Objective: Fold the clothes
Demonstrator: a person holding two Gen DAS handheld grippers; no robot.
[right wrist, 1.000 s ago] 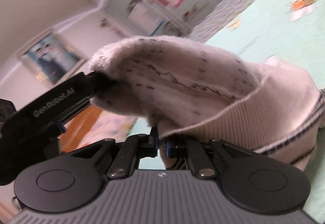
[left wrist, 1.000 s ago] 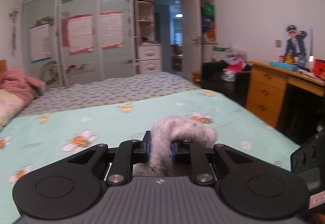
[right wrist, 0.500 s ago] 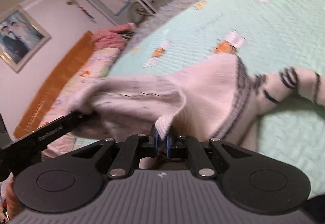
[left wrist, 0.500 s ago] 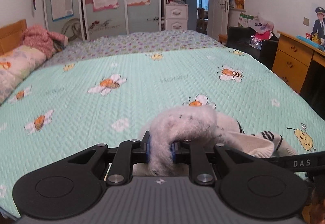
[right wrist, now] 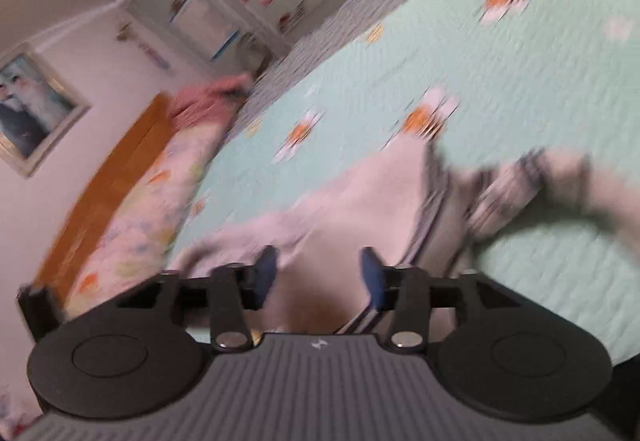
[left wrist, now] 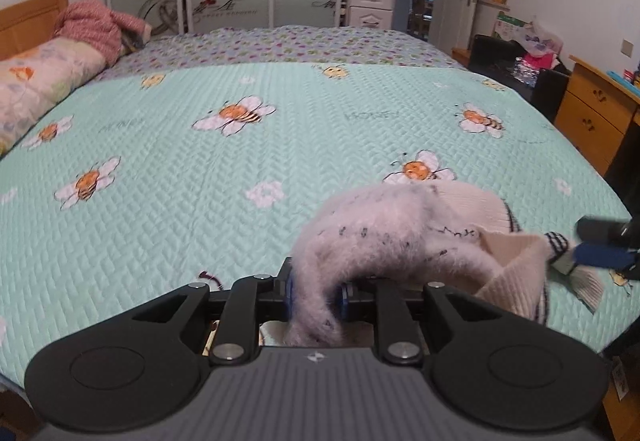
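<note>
Left gripper (left wrist: pixel 316 291) is nearly closed, its blue pads pinching a fuzzy fold of the cream sweater (left wrist: pixel 404 229), which arches up and over the jaws and trails away to that tool's right. Right gripper (right wrist: pixel 318 275) has just been opening; its blue pads now stand well apart, with pale knit lying between and just ahead of them but neither pad pressing on it. From the left wrist view its dark fingertips (left wrist: pixel 600 255) sit at the far right end of the garment, beside a striped cuff (left wrist: pixel 558 243).

Most of the sweater lies bunched on the mint bee-print quilt (left wrist: pixel 200 201) directly in front of both tools, close to the bed's near edge.

Risks, as I judge them: with only one pinch holding, the loose right side may slump into a heap rather than lie flat, so any fold made on top would come out crooked. The left pinch is on a thick, furry bunch rather than a clean edge, and a pull could let it slide out or drag several layers at once. A striped sleeve (right wrist: pixel 532 181) stretches away ahead and to the right of the right tool; a careless sweep could catch it. The right view is blurred, so contact there is uncertain
</note>
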